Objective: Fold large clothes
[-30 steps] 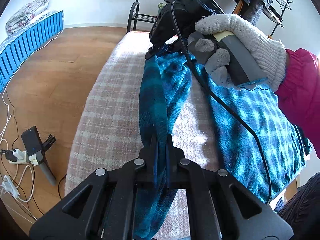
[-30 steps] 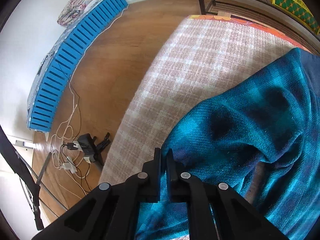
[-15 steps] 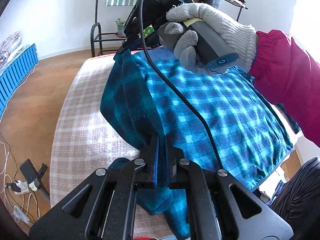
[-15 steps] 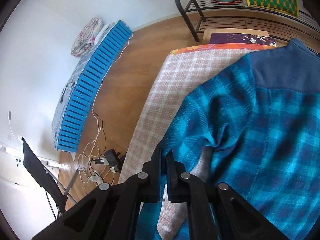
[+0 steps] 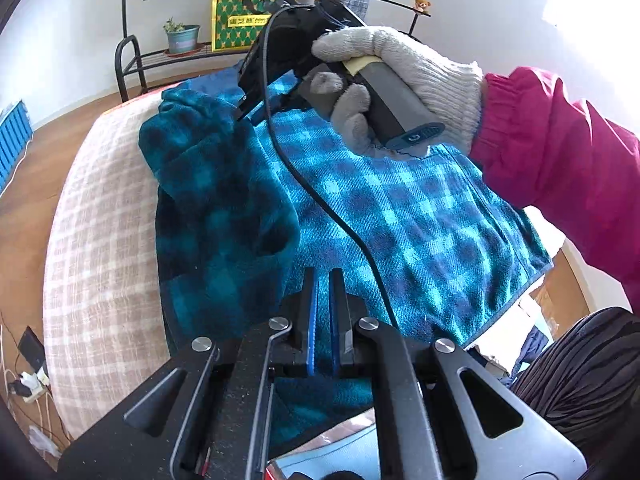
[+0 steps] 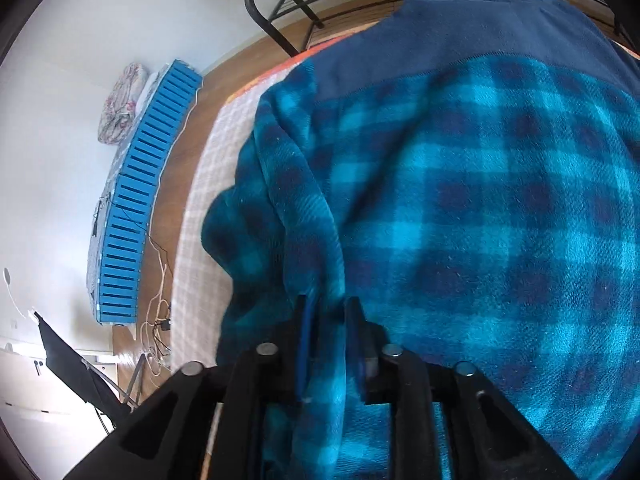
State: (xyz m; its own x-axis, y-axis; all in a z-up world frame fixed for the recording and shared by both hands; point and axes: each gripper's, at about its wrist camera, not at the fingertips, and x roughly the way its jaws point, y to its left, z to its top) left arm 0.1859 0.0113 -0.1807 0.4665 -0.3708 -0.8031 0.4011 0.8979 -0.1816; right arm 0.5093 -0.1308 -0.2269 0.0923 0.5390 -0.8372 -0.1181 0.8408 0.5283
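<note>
The blue plaid fleece shirt (image 5: pixel 400 216) lies spread on the checked bed cover (image 5: pixel 100 220), one sleeve bunched toward nine o'clock. The left gripper (image 5: pixel 323 280) hovers above it, jaws nearly together with nothing between them. The right gripper (image 6: pixel 328 312) (held by a gloved hand (image 5: pixel 400 80)) is opening, a fold of fleece between its jaws.

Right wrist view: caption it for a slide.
Right gripper jaws opening around a fold of the blue plaid fleece laid over the checked table cover.
</note>
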